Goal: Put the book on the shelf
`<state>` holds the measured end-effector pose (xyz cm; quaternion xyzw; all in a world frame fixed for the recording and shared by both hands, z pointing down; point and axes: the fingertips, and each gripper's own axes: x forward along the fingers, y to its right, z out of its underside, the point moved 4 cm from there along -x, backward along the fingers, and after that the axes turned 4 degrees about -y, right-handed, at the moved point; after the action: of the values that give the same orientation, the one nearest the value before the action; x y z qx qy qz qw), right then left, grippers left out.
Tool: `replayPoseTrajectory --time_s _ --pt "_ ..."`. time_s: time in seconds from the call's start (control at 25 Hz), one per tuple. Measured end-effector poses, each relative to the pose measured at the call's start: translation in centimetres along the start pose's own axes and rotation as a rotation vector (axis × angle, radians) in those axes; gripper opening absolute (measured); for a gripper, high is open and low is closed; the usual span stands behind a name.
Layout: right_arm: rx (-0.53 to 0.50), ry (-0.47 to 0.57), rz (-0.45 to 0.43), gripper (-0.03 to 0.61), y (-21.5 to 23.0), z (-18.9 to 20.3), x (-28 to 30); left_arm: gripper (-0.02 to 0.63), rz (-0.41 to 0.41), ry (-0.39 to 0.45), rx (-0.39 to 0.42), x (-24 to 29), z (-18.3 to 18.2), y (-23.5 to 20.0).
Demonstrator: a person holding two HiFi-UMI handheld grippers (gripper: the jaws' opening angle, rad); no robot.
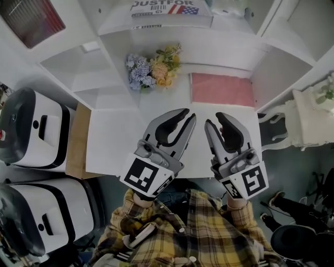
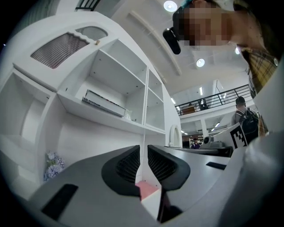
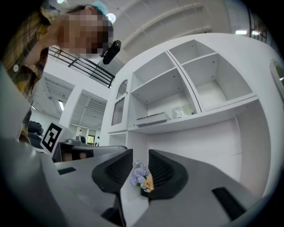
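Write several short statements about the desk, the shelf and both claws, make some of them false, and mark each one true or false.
1. The left claw holds the bouquet. False: the left claw is empty, and the bouquet sits on the desk, apart from it.
2. A pink flat item lies on the desk to the right of the bouquet in the head view. True: the pink flat item is there.
3. A book lies flat on the shelf above the bouquet. True: the book rests on the shelf.
4. The right claw grips the pink flat item. False: the right claw is empty, with its jaws apart, short of that item.
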<state>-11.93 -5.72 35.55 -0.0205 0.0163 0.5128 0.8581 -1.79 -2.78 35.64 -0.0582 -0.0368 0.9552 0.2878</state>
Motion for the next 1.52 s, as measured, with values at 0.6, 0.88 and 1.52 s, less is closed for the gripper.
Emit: replayPoseTrajectory --time_s 0.6,0.88,1.52 --pt "0.163 -0.108 -0.041 0.035 -1.6 5.4 -1.0 0.043 0.039 -0.095 -0.072 -2.2 5.6 1.3" --pt "0.196 -0.127 -0.022 0.018 -0.9 6.4 -1.7 0.032 0.070 -0.100 -0.075 -1.5 6.0 1.5" --pt "0.187 -0.133 -0.042 0.018 0.4 6.3 -0.7 0.028 0.052 -0.121 -0.084 -0.6 6.3 0.6"
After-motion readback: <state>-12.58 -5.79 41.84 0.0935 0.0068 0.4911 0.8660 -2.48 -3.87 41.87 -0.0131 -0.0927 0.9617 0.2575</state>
